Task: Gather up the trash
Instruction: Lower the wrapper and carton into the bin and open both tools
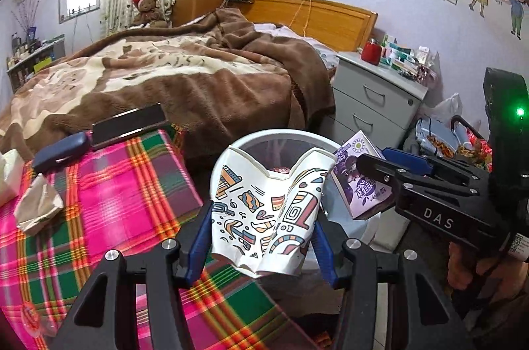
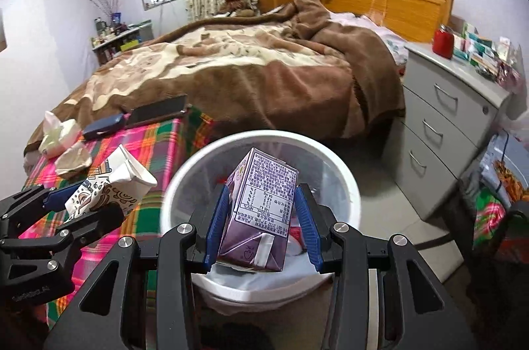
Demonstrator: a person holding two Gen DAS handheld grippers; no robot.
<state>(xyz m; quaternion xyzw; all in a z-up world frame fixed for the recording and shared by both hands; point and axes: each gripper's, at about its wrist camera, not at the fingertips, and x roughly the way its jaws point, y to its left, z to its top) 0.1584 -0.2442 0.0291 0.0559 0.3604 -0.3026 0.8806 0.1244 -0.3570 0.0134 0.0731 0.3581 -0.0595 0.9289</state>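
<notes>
1. The drop-off step is judged to be in hand: a crushed paper cup (image 1: 264, 211) is clamped in the left hand-held gripper (image 1: 261, 237), and a purple drink carton (image 2: 261, 211) in the right hand-held gripper (image 2: 261, 227), above the white trash bin (image 2: 350, 184).
2. Next, both would need releasing over the bin's opening; the cup seems nearer its rim.
3. A crumpled paper (image 1: 38, 207) remains on the plaid-covered surface (image 1: 125, 184), beside a bed (image 1: 198, 78).

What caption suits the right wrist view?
Right claw holds a purple carton over the white bin.
</notes>
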